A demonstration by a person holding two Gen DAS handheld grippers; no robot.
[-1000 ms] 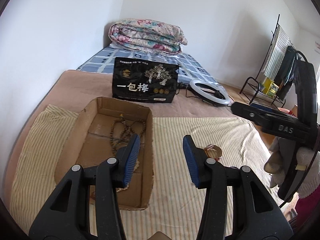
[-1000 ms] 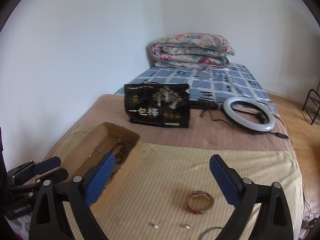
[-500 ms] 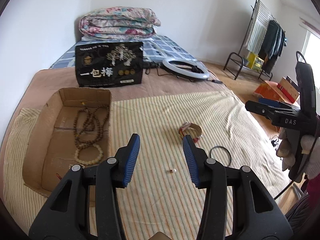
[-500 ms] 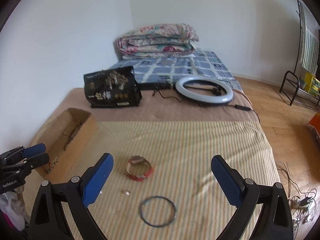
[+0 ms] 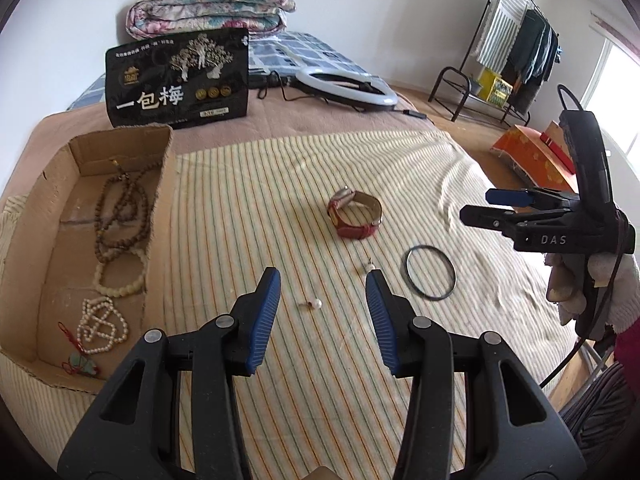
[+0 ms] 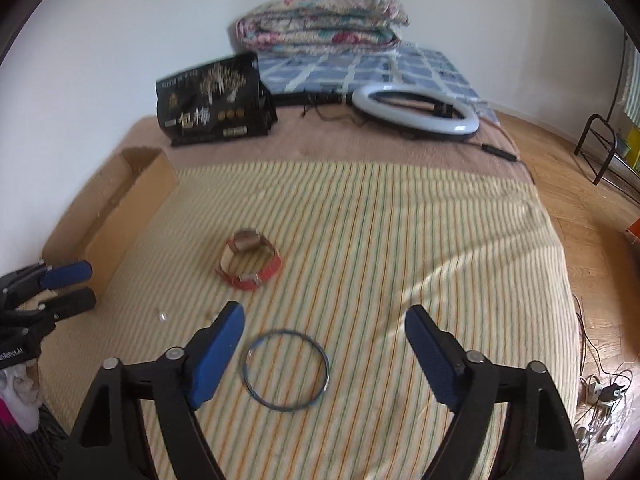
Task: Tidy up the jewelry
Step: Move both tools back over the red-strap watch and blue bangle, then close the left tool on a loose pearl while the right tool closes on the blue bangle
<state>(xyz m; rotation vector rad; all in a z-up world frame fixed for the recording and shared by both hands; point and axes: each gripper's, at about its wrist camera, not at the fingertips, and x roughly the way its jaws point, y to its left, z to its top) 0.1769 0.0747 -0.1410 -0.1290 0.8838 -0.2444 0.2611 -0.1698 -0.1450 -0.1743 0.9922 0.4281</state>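
Observation:
A cardboard box (image 5: 48, 184) at the left holds bead strands (image 5: 120, 208) and a pearl bracelet (image 5: 102, 324). On the striped cloth lie a red-strapped watch (image 5: 354, 216), a dark bangle (image 5: 431, 267) and two small pearl earrings (image 5: 316, 304). My left gripper (image 5: 323, 298) is open and empty above the nearer earring. My right gripper (image 6: 324, 340) is open and empty just above the bangle (image 6: 286, 370), with the watch (image 6: 250, 262) beyond it; the box (image 6: 116, 204) is at far left.
A black printed bag (image 5: 178, 78) stands behind the box. A white ring light (image 5: 346, 86) with its cable lies at the back, and a folded floral quilt (image 5: 208, 4) against the wall. A clothes rack (image 5: 516, 48) stands on the wooden floor to the right.
Both grippers have swung right, away from the box, and come down toward the loose jewelry. The left now hovers by the earrings, the right by the bangle. Both stayed open.

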